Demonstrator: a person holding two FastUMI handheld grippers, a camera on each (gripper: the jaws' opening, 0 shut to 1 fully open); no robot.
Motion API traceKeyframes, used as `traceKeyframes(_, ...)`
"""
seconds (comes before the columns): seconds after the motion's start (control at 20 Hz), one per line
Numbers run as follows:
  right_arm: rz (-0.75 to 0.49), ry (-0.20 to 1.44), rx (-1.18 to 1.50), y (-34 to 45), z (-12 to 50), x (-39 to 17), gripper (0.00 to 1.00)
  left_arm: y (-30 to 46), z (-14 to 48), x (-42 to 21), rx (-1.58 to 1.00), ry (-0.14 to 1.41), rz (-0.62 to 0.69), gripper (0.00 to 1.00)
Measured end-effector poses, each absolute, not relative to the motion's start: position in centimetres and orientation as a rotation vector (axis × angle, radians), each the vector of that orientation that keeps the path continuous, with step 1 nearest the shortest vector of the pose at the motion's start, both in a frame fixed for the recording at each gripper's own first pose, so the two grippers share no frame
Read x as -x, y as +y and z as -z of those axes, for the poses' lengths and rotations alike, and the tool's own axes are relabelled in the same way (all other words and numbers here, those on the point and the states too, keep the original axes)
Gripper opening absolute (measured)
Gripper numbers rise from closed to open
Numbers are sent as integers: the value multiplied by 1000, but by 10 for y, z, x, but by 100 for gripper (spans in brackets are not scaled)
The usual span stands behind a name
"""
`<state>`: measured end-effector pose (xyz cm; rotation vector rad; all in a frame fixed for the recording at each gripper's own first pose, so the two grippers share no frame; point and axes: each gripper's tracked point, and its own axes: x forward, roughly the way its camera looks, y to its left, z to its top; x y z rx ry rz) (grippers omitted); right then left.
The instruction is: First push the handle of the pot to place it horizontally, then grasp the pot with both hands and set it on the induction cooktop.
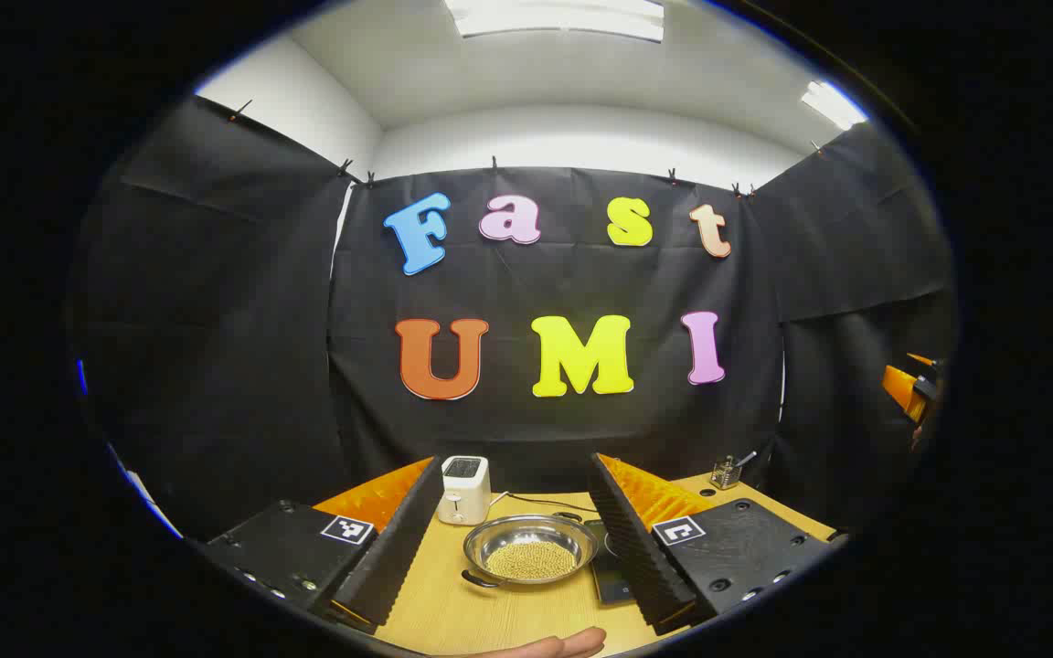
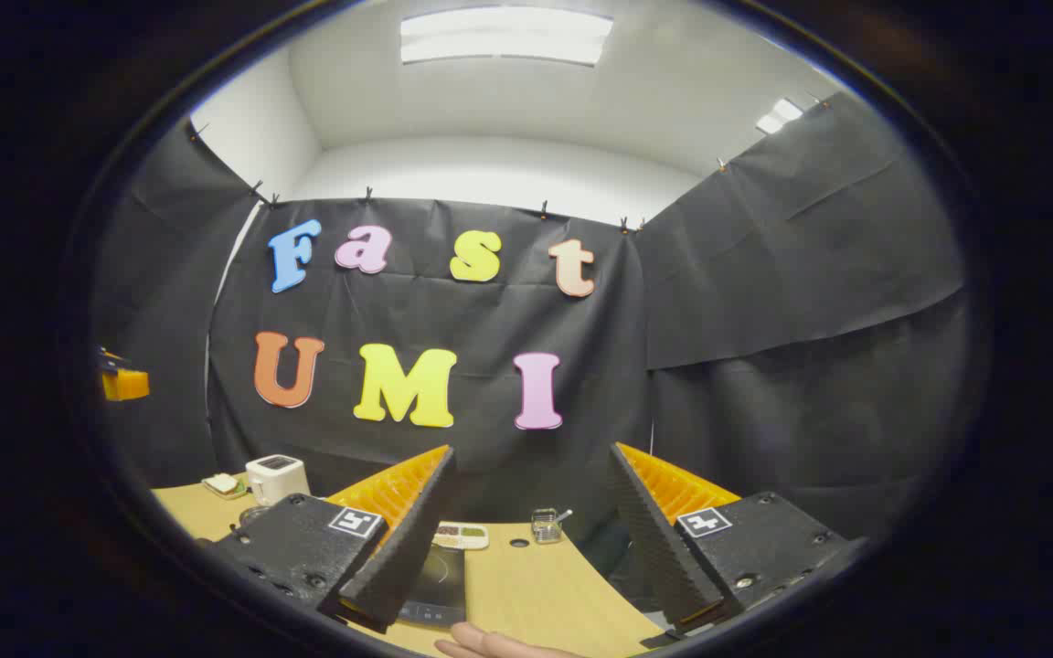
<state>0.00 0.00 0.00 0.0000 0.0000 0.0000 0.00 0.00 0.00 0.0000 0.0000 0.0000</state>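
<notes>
In the left gripper view a shallow steel pot (image 1: 531,548) with yellowish grains in it sits on the wooden table (image 1: 453,621). A dark loop handle (image 1: 481,578) shows at its front left rim. To its right lies the black induction cooktop (image 1: 611,578), partly hidden by a finger. My left gripper (image 1: 517,460) is open, held above and short of the pot, touching nothing. In the right gripper view the cooktop (image 2: 440,576) lies beside the left finger. My right gripper (image 2: 531,450) is open and holds nothing.
A white toaster (image 1: 464,490) stands behind the pot, and a utensil holder (image 1: 726,472) at the back right. A hand (image 1: 554,647) rests at the table's front edge. A small dish (image 2: 461,535) and a glass jar (image 2: 545,525) stand beyond the cooktop.
</notes>
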Motion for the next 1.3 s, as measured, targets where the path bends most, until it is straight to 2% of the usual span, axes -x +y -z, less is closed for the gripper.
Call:
traceKeyframes(0.55,-11,10,-9,6,7,-4,100,-4,3,-2,-6,-25,19,95)
traceKeyframes(0.9,-27,15,-9,13,16,-7,100,-7,41,-20,49,96,34,95)
traceKeyframes(0.95,-28,16,-6,13,18,-7,100,-9,48,-23,59,119,43,84)
traceKeyframes(1.0,-29,18,-3,14,20,-8,100,-9,54,-27,65,141,51,94)
traceKeyframes(1.05,-33,17,-4,15,21,-8,100,-11,62,-31,65,166,61,91)
traceKeyframes(1.1,-37,18,-4,16,22,-9,100,-11,70,-33,59,191,67,96)
traceKeyframes(1.15,-39,18,-3,17,23,-9,100,-9,77,-36,52,212,61,80)
traceKeyframes(1.25,-39,20,0,17,27,-11,100,-11,88,-45,34,233,70,79)
traceKeyframes(1.3,-39,22,2,18,28,-12,100,-14,98,-48,24,254,86,75)
